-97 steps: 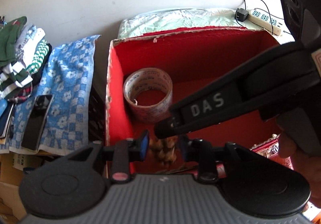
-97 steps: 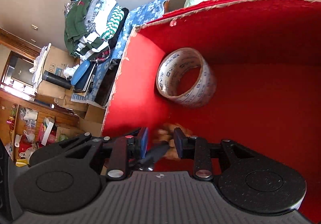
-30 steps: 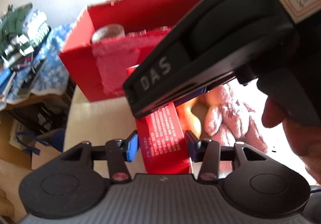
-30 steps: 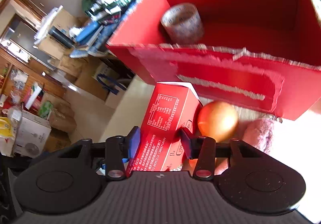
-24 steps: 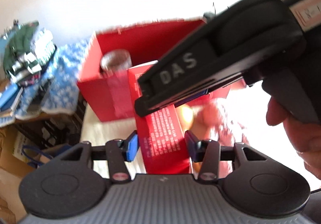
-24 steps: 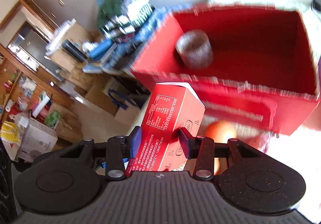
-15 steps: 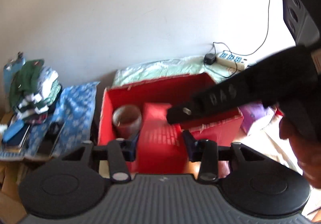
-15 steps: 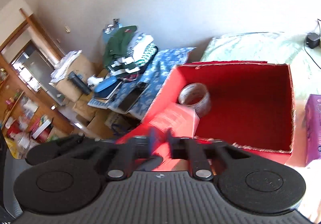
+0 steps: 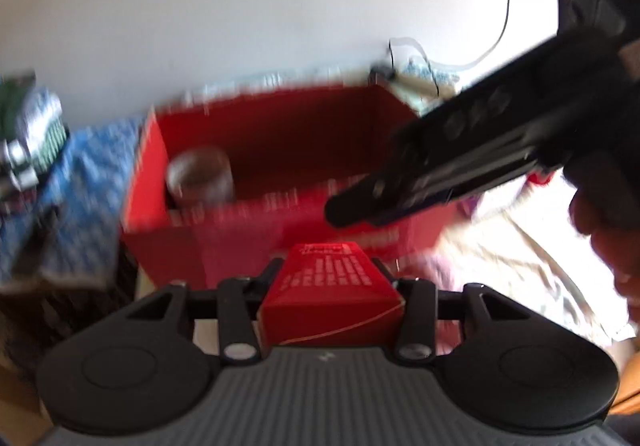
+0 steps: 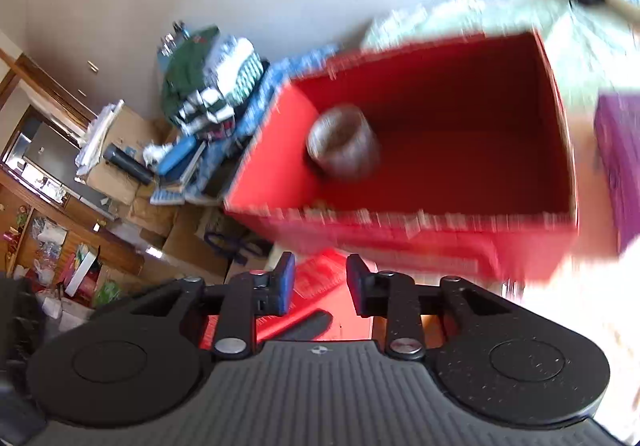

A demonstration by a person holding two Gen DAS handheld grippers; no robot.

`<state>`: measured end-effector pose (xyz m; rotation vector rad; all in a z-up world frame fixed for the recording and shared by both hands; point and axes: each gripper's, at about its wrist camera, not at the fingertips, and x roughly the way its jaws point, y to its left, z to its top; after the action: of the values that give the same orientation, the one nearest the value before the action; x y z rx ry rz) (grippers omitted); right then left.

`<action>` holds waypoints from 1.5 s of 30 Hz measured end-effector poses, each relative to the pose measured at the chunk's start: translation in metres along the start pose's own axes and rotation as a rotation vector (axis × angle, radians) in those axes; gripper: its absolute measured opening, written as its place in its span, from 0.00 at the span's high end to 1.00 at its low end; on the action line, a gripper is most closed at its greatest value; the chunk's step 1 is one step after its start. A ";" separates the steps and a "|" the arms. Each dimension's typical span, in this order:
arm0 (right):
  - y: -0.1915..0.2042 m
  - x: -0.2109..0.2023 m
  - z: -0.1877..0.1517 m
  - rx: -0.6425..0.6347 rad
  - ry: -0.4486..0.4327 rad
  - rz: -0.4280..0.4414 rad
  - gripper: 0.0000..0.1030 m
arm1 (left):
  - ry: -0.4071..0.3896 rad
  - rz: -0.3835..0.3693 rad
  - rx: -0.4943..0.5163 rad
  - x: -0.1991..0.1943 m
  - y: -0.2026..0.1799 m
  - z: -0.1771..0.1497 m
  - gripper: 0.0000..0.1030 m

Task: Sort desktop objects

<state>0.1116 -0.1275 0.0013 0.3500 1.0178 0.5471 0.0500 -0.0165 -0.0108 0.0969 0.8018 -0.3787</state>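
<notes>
My left gripper [image 9: 326, 274] is shut on a red carton [image 9: 332, 294] with white print and holds it in the air in front of the open red box [image 9: 280, 230]. A roll of clear tape [image 9: 200, 176] lies in the box's left part; it also shows in the right wrist view [image 10: 344, 148]. My right gripper [image 10: 320, 282] is open and empty, just above the carton [image 10: 320, 278], near the box's front wall [image 10: 420, 242]. In the left wrist view the right gripper [image 9: 460, 162] crosses from the right over the box. Both views are blurred by motion.
A blue patterned cloth [image 9: 60, 198] with folded clothes [image 10: 208, 82] lies left of the box. A purple pack [image 10: 620, 150] stands to its right. A power strip and cable [image 9: 412, 74] lie behind. Cardboard boxes and clutter [image 10: 120, 174] fill the floor at left.
The right gripper has let go of the carton and opened; the left gripper now holds it alone. The carton has tipped toward the camera and both views have swung up toward the box.
</notes>
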 end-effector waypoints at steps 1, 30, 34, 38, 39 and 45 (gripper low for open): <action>-0.002 0.002 -0.004 0.009 0.018 -0.006 0.68 | 0.033 0.000 -0.016 0.007 0.003 -0.010 0.55; 0.031 0.047 -0.038 0.009 0.299 -0.052 0.27 | 0.182 0.030 0.124 -0.005 -0.026 -0.065 0.56; 0.044 0.011 -0.017 -0.033 0.187 -0.018 0.27 | 0.095 0.075 0.167 -0.030 -0.030 -0.030 0.56; 0.059 -0.032 0.016 -0.092 0.030 0.008 0.27 | -0.025 0.132 0.250 -0.050 -0.033 0.019 0.55; 0.062 -0.040 0.027 -0.112 -0.016 -0.003 0.27 | -0.058 0.142 0.269 -0.050 -0.033 0.034 0.55; 0.056 -0.056 0.092 -0.196 -0.224 -0.110 0.31 | -0.150 0.116 0.277 -0.009 -0.018 0.118 0.52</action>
<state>0.1536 -0.1166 0.1148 0.1756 0.7553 0.4918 0.1182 -0.0571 0.0785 0.3678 0.5896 -0.3804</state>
